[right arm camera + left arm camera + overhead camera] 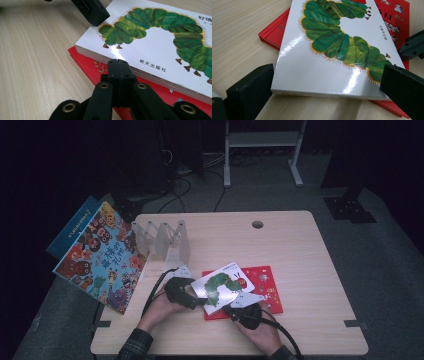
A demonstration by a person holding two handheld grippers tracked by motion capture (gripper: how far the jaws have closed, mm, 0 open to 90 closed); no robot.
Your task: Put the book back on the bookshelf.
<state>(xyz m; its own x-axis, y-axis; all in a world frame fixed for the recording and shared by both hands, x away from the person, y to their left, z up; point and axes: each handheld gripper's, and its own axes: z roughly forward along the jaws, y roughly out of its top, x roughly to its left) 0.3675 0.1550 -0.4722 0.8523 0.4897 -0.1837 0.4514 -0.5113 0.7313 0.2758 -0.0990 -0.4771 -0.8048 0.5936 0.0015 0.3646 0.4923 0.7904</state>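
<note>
Left gripper view: caterpillar book [337, 62] between fingers [249, 90].

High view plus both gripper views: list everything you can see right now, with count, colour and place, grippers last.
Caterpillar book: one, white cover with green caterpillar, lying askew on the red book.
Red book: one, red, flat on the table near its front edge.
Monster book: one, multicoloured, overhanging the table's left edge.
Blue book: one, blue, behind the monster book.
Book rack: one, clear, zigzag dividers, back left.
Table: one, light wood.
Left gripper: black, jaws open either side of the caterpillar book's edge.
Right gripper: black, jaws shut, tips at the caterpillar book's edge.
</note>
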